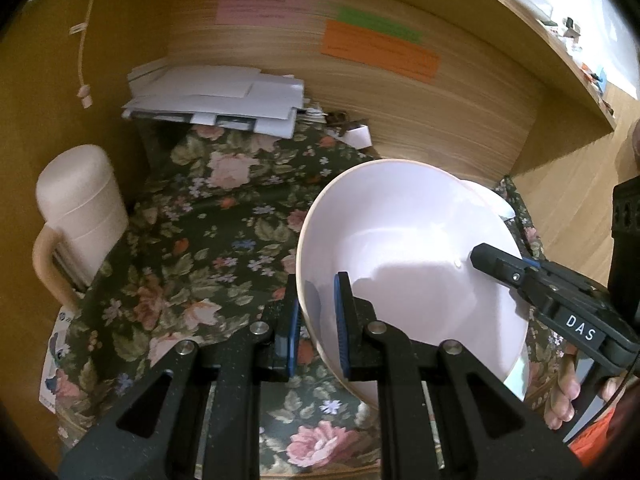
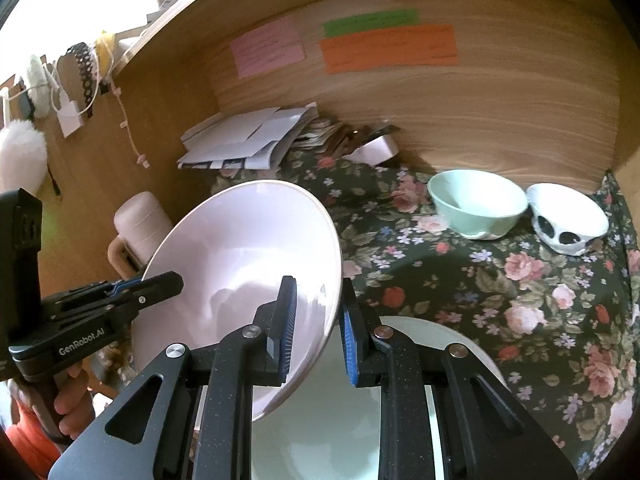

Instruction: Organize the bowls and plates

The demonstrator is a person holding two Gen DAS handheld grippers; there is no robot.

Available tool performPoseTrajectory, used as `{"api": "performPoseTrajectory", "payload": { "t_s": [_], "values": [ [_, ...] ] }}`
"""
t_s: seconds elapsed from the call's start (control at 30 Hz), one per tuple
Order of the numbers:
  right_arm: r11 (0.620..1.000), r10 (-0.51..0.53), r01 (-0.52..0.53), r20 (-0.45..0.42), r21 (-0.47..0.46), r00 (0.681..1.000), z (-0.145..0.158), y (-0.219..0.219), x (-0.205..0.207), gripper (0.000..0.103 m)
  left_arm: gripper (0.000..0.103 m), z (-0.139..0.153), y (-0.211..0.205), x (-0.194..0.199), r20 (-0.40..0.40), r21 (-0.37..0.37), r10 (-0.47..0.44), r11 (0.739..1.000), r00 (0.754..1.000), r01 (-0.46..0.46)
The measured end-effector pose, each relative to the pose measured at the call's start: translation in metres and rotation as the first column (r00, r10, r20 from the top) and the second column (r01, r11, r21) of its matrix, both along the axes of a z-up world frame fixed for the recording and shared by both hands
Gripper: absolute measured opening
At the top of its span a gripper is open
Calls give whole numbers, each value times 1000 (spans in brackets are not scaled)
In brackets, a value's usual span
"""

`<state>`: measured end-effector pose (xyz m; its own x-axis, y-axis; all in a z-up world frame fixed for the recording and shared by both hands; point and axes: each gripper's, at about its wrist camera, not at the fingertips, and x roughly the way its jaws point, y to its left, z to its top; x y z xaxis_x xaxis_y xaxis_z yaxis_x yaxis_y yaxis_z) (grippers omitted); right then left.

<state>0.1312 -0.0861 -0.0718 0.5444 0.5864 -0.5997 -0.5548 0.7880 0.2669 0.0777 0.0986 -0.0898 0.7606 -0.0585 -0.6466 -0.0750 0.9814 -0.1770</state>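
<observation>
The pink plate (image 2: 240, 280) hangs tilted above the flowered surface (image 2: 500, 300), left of the green bowl (image 2: 476, 208), with the left gripper (image 1: 318, 320) and right gripper (image 2: 318, 332) each pinching opposite rims in their jaws. Such thin edge holds could slip if the hands drift apart, dropping it onto the white plate (image 2: 448, 332) beneath.

My wooden desk (image 2: 500, 120) wears a dark floral cloth (image 2: 500, 300) bearing a mint-green bowl (image 2: 476, 204), a white black-spotted bowl (image 2: 568, 220), a pale plate (image 2: 460, 340), white papers (image 2: 240, 140) and a cream lidded jug (image 1: 80, 208).
</observation>
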Motion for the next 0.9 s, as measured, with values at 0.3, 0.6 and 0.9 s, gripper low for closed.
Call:
{"api": "performPoseTrajectory", "payload": {
  "t_s": [0.3,0.6,0.9],
  "values": [
    [999,43,-43,-18,-13,999,-6,26,-5,19,14,-8,23,-15,-11,-6,46,999,999,-46],
    [996,76,-77,-44,-33,996,-15,51,-8,19,14,-17,45,-27,-27,-22,82,996,996,-82],
    [992,97,-102,-73,-74,993,-27,71,-8,19,14,-27,63,-31,-32,-39,102,994,994,-103]
  ]
}}
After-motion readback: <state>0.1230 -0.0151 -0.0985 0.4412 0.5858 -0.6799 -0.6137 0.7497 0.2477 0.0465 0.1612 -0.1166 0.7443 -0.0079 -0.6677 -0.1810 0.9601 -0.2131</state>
